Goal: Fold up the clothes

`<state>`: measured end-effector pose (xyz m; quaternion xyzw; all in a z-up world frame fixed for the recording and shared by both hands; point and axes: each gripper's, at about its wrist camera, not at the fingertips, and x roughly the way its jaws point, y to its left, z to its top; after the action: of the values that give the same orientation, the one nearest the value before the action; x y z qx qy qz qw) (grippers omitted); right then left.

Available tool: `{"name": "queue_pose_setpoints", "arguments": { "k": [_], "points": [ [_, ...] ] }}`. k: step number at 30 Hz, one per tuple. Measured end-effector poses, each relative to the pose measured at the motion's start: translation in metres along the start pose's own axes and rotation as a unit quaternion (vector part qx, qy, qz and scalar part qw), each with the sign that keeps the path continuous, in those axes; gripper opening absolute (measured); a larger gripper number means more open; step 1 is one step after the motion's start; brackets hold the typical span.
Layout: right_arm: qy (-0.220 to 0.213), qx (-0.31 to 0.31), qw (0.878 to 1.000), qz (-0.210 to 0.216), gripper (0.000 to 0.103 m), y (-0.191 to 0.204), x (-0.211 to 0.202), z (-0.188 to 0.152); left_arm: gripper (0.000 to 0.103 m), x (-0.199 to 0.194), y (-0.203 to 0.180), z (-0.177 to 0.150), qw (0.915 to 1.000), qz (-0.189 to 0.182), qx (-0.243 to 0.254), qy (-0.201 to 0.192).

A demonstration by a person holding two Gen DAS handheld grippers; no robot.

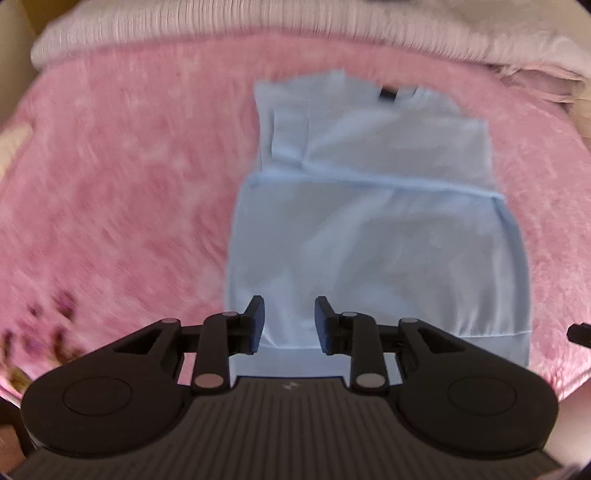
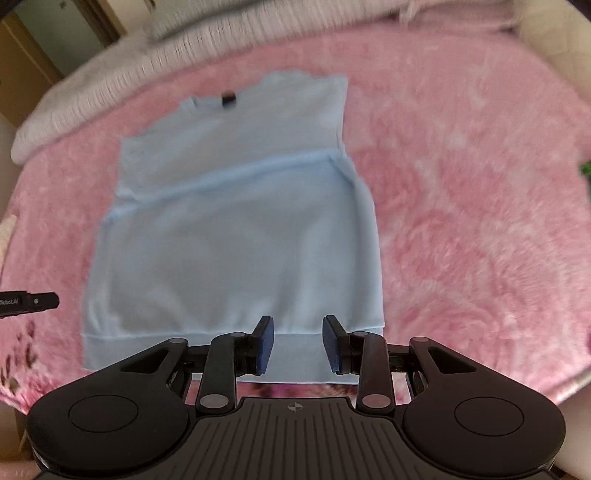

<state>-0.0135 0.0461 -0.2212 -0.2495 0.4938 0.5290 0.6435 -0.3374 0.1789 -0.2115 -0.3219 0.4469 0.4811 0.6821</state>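
Note:
A light blue sweatshirt [image 1: 373, 229] lies flat on the pink fuzzy blanket [image 1: 118, 192], its sides folded in to a narrow rectangle and a dark label at the neck at the far end. The same sweatshirt [image 2: 236, 236] fills the middle of the right wrist view. My left gripper [image 1: 289, 325] hangs above the hem end, jaws apart, nothing between them. My right gripper [image 2: 298, 343] hovers over the hem band too, jaws apart and empty. Both are clear of the cloth. The left gripper's tip [image 2: 37, 301] pokes in at the right wrist view's left edge.
The pink blanket [image 2: 461, 221] spreads wide on both sides of the sweatshirt. A folded pale ribbed blanket [image 1: 258, 33] lies along the far edge. A floral print [image 1: 44, 332] marks the blanket's near left corner.

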Motion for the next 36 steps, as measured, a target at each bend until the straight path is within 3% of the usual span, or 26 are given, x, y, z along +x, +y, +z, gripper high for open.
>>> {"name": "queue_pose_setpoints", "arguments": {
  "k": [3, 8, 17, 25, 36],
  "points": [
    [-0.025, 0.003, 1.0, -0.01, 0.033, 0.023, -0.037, -0.006, 0.031, -0.043, 0.002, 0.006, 0.9994, -0.003, 0.013, -0.031],
    [-0.023, 0.001, 1.0, -0.019, 0.034, 0.047, -0.068, -0.016, 0.032, -0.092, 0.001, 0.001, 0.9988, -0.01, 0.017, -0.044],
    [-0.038, -0.024, 0.999, -0.004, 0.041, 0.056, -0.098, -0.017, 0.032, -0.136, -0.016, -0.022, 0.9985, 0.011, 0.016, -0.05],
    [-0.045, -0.069, 0.997, 0.004, 0.041, 0.016, -0.124, -0.015, 0.032, -0.147, -0.069, -0.039, 0.9983, 0.025, 0.0, -0.052],
    [-0.036, -0.107, 0.993, 0.022, 0.041, -0.048, -0.141, -0.016, 0.034, -0.159, -0.134, -0.086, 0.9975, 0.04, -0.037, -0.045]
  ]
}}
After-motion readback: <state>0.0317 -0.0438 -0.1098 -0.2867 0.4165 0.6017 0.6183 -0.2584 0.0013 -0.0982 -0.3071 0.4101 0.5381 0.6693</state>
